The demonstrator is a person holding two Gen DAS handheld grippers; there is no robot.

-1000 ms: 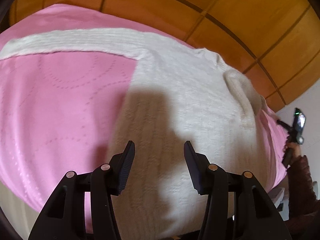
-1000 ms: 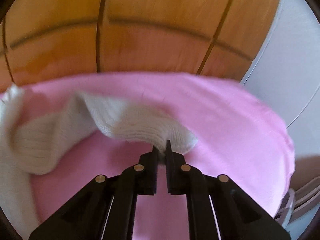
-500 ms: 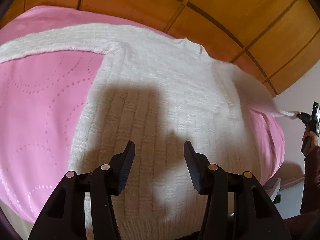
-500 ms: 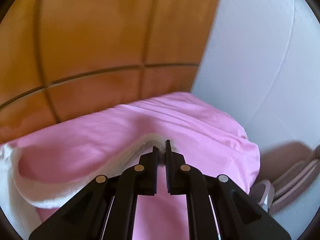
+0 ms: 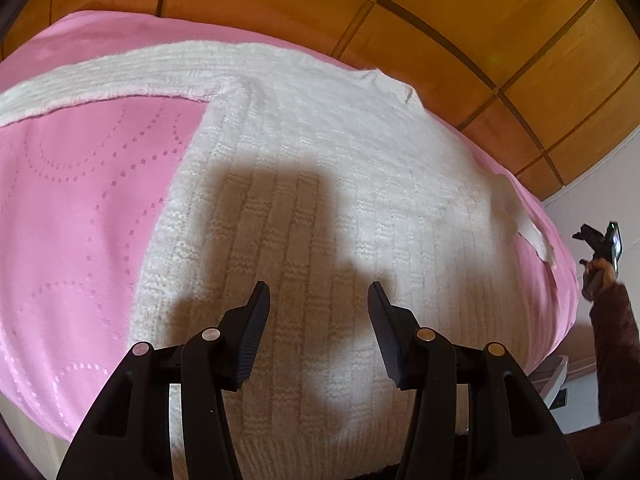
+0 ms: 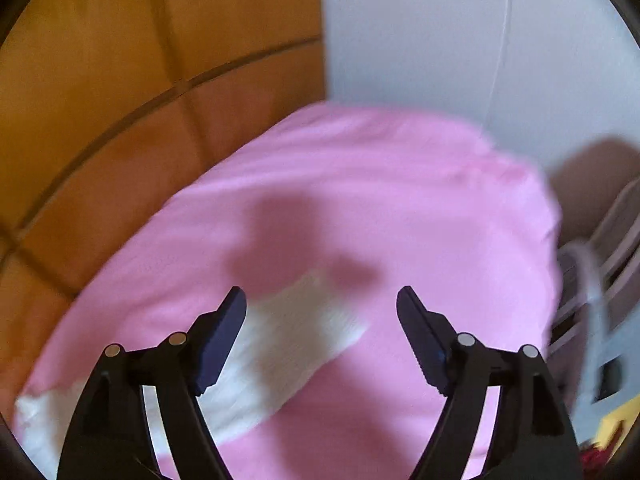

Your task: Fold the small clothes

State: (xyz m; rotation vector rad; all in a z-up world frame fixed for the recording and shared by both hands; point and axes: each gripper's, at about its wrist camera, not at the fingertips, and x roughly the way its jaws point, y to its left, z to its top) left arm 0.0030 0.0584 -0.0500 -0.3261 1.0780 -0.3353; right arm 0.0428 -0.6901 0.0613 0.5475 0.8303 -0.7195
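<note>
A pink quilted bedspread point(image 5: 80, 208) with a dotted stitch pattern covers the bed, backed by an orange-brown wooden panelled wall point(image 5: 460, 12). Spread flat on it lies a white cable-knit sweater point(image 5: 320, 168), one sleeve stretched out to the left, the other reaching toward the right edge of the bed, where its white ribbed cuff point(image 6: 296, 320) rests on the pink cover. The left claw point(image 5: 319, 300) hovers over the sweater's lower body, its two black fingers spread apart and holding nothing; its shadow falls across the knit. The right claw point(image 6: 321, 304) hangs above the cuff with its jaws wide and released, the cloth lying between and below the fingertips without being gripped. From the left wrist view, the person's right hand point(image 5: 600, 272), in a dark maroon sleeve, holds that tool at the bed's right side. A pale grey wall point(image 6: 460, 40) stands beyond the bed. No writing is legible.
</note>
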